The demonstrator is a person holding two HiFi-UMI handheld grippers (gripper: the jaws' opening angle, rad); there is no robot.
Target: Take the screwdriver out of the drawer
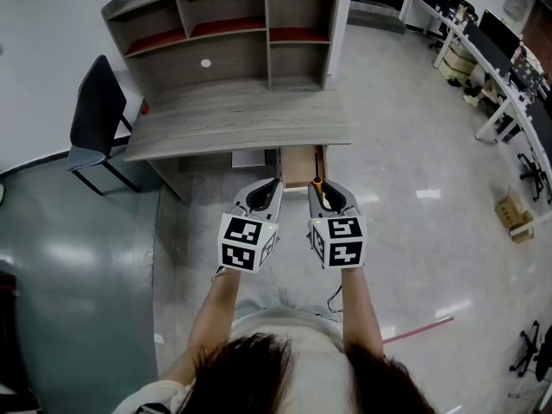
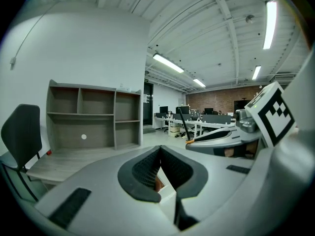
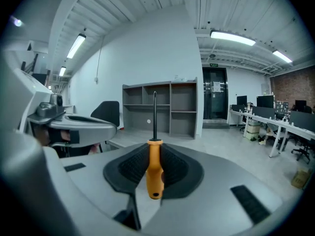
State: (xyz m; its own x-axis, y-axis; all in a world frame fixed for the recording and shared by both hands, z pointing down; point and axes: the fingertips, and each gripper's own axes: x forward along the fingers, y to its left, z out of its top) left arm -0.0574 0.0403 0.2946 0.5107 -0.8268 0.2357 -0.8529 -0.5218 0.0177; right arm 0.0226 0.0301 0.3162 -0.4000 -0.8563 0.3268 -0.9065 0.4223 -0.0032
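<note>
Screwdriver (image 3: pixel 154 168) pinched in right gripper (image 3: pixel 154 145) jaws, left gripper (image 2: pixel 158 150) jaws together, before desk (image 1: pixel 241 121) edge.

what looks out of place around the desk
Only the drawer under the desk, which stands pulled out. The screwdriver is clamped by its orange handle in the right claw.

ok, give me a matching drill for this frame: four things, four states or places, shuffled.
1 screwdriver
2 left gripper
3 drawer
4 black chair

A pulled out from under the desk
B clamped in the right gripper
C jaws together, nothing between them
D at the desk's left end in the head view

Pairs: 1-B, 2-C, 3-A, 4-D
</note>
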